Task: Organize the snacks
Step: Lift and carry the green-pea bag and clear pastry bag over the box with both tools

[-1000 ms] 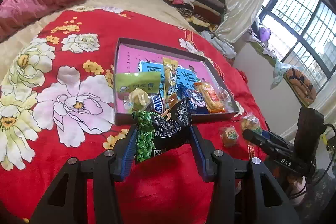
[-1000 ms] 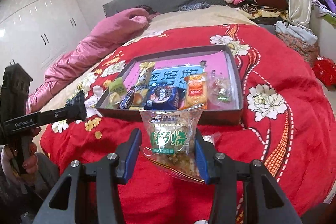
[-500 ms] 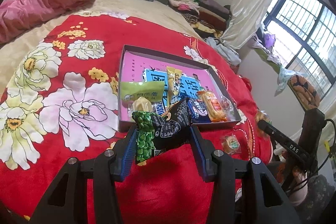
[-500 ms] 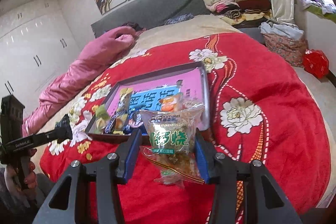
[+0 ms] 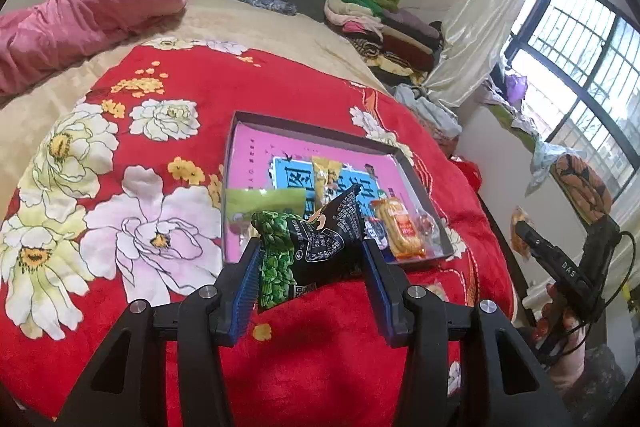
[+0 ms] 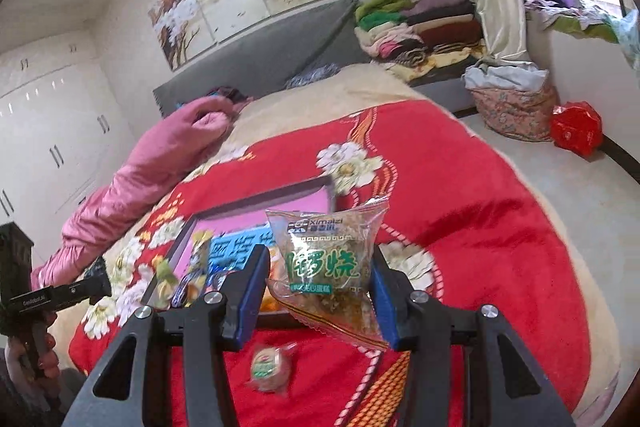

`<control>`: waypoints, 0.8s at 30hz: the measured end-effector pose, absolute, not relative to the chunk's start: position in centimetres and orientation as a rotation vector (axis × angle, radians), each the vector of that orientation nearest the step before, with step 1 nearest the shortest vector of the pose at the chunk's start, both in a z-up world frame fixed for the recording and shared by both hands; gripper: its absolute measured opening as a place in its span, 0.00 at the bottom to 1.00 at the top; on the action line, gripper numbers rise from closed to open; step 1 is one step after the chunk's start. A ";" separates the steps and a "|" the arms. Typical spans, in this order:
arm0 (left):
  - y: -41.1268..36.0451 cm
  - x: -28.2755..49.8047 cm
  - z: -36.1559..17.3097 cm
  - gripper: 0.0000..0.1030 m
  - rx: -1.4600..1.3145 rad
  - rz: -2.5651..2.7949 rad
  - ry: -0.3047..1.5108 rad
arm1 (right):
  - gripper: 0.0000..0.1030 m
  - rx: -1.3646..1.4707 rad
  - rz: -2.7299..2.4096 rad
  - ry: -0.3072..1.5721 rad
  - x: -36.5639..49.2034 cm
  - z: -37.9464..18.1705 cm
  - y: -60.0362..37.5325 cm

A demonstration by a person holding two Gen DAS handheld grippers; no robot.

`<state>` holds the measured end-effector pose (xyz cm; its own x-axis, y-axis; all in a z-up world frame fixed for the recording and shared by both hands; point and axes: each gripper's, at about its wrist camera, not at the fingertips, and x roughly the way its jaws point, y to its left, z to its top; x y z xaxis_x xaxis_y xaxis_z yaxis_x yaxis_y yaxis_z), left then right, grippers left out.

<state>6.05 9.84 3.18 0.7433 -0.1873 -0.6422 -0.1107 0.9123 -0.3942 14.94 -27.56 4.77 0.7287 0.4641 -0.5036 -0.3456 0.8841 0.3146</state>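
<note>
Task roughly mid-way, by my estimate. Your left gripper (image 5: 310, 259) is closed on a black-and-green snack packet (image 5: 308, 247), held above the red bedspread (image 5: 168, 75) just short of the tray (image 5: 236, 155) at its 6 o'clock edge. Your right gripper (image 6: 316, 287) is clamped on a clear green-lettered pastry packet (image 6: 326, 255), also held up in front of the tray's near rim.

Already in the tray: a green packet (image 5: 260, 199), a yellow wrapper (image 5: 326, 175), an orange-labelled biscuit pack (image 5: 400, 231), and several more at the near end, partly hidden.

Left to do: both held packets are not yet placed. One small round wrapped cake (image 6: 270, 369) lies on the bedspread below your right gripper, at 6 o'clock of the tray. Others may sit out of view; cannot tell.
</note>
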 end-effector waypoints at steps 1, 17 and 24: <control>9.9 6.1 3.3 0.49 -0.432 -0.040 0.735 | 0.47 0.214 0.441 0.604 15.1 4.8 -28.1; 12.2 8.3 4.7 0.49 -0.436 0.020 0.680 | 0.47 0.249 0.466 0.555 17.0 5.8 -28.7; 12.3 9.2 3.7 0.49 -0.429 0.028 0.705 | 0.47 0.241 0.514 0.573 18.7 5.1 -26.4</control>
<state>9.19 12.29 3.74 0.7650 -0.1184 -0.6330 -0.1674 0.9126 -0.3731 18.66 -26.43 5.09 0.7192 0.5256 -0.4544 -0.3950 0.8473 0.3549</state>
